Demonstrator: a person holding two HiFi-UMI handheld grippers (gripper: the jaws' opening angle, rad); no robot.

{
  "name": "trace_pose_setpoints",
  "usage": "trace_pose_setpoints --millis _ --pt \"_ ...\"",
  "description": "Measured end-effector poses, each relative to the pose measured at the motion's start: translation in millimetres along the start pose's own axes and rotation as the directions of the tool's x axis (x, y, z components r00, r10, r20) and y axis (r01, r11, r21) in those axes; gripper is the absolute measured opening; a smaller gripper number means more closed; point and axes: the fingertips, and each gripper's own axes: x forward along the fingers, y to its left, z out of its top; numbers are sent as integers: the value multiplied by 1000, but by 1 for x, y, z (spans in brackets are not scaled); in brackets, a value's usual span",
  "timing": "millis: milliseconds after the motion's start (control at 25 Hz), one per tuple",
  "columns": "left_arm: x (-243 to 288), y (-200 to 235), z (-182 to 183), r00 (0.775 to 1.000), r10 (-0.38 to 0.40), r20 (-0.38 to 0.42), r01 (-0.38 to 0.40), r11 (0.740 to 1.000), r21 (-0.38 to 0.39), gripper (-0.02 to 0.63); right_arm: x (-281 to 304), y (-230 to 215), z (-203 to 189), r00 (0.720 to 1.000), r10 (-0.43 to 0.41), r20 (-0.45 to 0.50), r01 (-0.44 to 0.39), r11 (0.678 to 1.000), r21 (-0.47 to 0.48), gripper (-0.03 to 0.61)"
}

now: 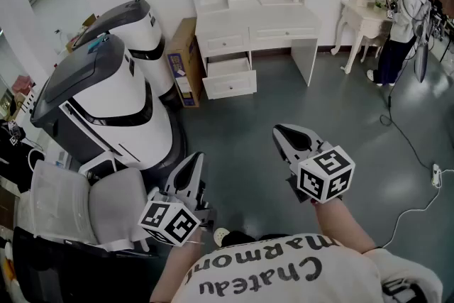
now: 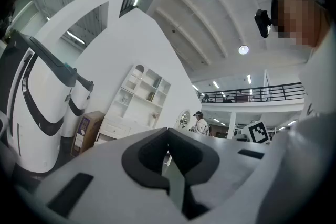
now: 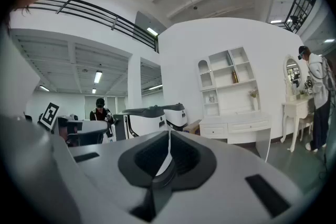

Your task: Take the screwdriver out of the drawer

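screwdriver out of sight, presumably inside the open drawer [image 1: 230,84] of the white desk [image 1: 255,16], likely light, stiff and best pinched at its handle; left gripper [image 1: 196,160] and right gripper [image 1: 284,133] hover well short of the desk, jaws closed and empty.

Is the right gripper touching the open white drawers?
Apart. The head view shows the right gripper far back from the open white wooden drawers, with a stretch of grey floor between them.
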Motion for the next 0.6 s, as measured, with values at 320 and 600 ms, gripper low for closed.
trace_pose_setpoints --millis 320,600 --pt "5 -5 1 1000 2 -4 -2 1000 13 23 -2 -4 0 1000 9 -2 -9 1000 4 32" --pt "7 1 -1 1000 17 -24 -16 1000 27 23 6 -15 -8 1000 10 -8 -10 999 41 32"
